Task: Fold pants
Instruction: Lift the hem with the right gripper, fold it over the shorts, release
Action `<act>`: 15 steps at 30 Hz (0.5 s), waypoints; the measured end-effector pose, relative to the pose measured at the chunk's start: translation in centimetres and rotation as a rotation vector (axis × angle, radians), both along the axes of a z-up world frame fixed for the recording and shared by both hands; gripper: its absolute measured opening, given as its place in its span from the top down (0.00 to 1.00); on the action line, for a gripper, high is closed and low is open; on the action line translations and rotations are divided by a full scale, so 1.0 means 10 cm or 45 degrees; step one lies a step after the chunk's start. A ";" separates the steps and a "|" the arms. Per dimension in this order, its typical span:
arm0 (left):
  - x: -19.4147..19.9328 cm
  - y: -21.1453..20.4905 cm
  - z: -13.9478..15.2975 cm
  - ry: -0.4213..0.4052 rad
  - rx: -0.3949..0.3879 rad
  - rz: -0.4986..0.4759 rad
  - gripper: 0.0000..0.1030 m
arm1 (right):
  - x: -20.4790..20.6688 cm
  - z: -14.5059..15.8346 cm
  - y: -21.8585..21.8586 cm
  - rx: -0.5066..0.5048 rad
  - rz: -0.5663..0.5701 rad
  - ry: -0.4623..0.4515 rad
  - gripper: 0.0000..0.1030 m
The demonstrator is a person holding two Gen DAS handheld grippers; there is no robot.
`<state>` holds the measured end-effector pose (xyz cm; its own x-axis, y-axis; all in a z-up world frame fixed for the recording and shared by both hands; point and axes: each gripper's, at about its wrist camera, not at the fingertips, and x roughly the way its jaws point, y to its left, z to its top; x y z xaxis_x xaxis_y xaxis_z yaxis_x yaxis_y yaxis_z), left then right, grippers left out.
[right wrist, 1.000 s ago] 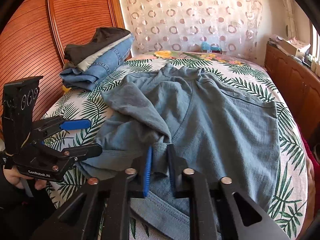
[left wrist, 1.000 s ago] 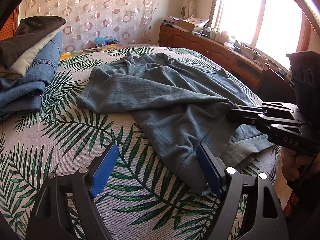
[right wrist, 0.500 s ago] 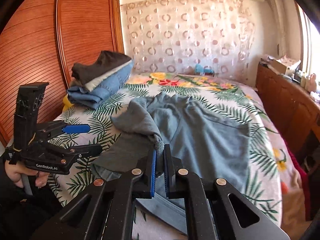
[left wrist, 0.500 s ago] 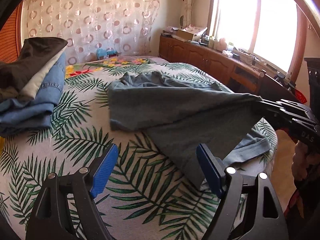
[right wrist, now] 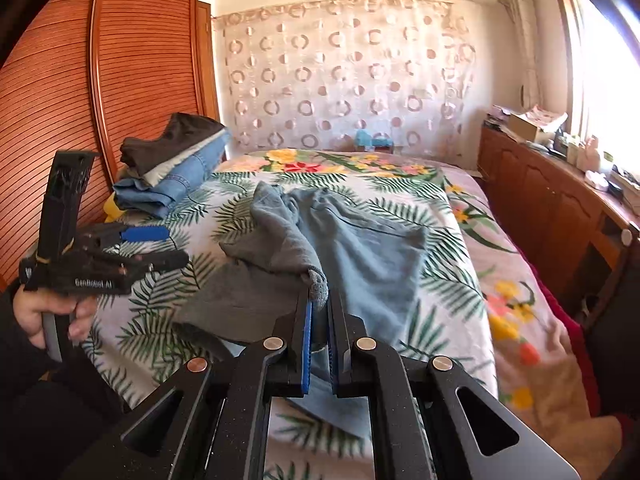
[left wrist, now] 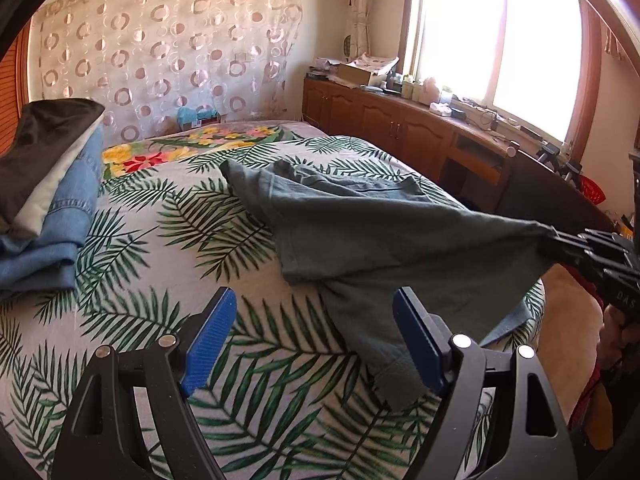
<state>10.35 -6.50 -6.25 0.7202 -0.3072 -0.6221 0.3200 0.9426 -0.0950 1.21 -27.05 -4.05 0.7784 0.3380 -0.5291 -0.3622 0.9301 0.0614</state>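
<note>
Gripping only a pinch of the pants (right wrist: 360,248) near the bed's (left wrist: 132,280) edge, the right gripper (right wrist: 319,320) could lose them; the left gripper (left wrist: 308,340) hangs released, empty.

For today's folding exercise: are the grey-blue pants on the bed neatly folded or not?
Not folded. The grey-blue pants lie rumpled on the bed, one edge lifted, pinched between the right gripper's fingers.

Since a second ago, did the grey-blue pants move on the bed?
Yes. The pants, pinched in the right hand-held gripper, have slid away from the folded clothes pile toward the window-side edge of the bed, baring more palm-leaf cover.
</note>
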 end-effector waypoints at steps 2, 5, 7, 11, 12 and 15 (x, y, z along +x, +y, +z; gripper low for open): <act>0.03 -0.06 -0.01 0.002 0.004 -0.008 0.21 | -0.05 -0.02 -0.04 0.000 -0.016 0.008 0.94; 0.07 -0.10 -0.02 0.007 0.008 -0.018 0.21 | -0.09 -0.03 -0.07 0.002 -0.037 0.023 0.94; 0.10 -0.16 -0.04 0.011 0.016 -0.032 0.21 | -0.13 -0.04 -0.13 0.013 -0.044 0.036 0.94; 0.13 -0.26 -0.09 0.022 0.052 -0.049 0.21 | -0.12 -0.15 -0.17 0.033 -0.050 0.089 0.94; 0.14 -0.28 -0.10 0.026 0.058 -0.053 0.21 | -0.12 -0.19 -0.20 0.036 -0.048 0.107 0.94; 0.15 -0.32 -0.14 0.040 0.073 -0.063 0.21 | -0.12 -0.26 -0.21 0.045 -0.050 0.151 0.94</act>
